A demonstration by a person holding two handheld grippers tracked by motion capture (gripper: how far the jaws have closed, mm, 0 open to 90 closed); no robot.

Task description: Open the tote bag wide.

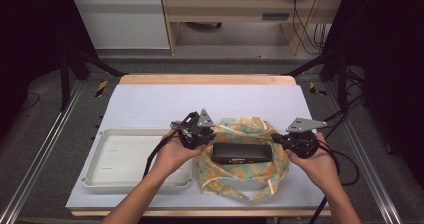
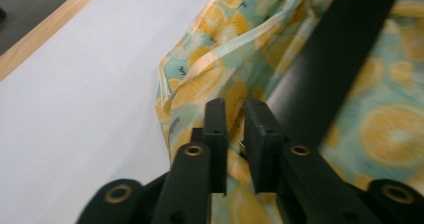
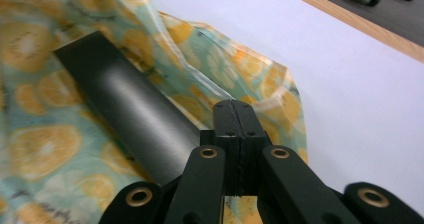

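The person's two forearms come in from the near edge of the table, and each hand holds a gripper at one side of a lemon-print bag (image 1: 243,156). The left gripper (image 2: 235,115) has its jaws a small way apart; in the left gripper view the cloth lies close under and behind them, but a clear gap shows between the pads, so I judge that it clamps nothing. The right gripper (image 3: 234,109) has its jaws pressed together, and whether a fold of the bag's rim is pinched between them I cannot tell, since the cloth sits just behind the tips. Between the two tools, inside the bag's open mouth, lies a long black box (image 1: 242,152), flat and running left to right, with the printed cloth bunched up around it on all sides. The bag itself rests on the white table (image 1: 165,104) near its near edge, right of centre. Just left of the bag, touching or nearly touching its side, sits a shallow white tray (image 1: 107,176) with nothing in it. As a judgement, the box is already in the bag, so the packing is largely done; what seems left is to gather or close the bag's mouth over the box.
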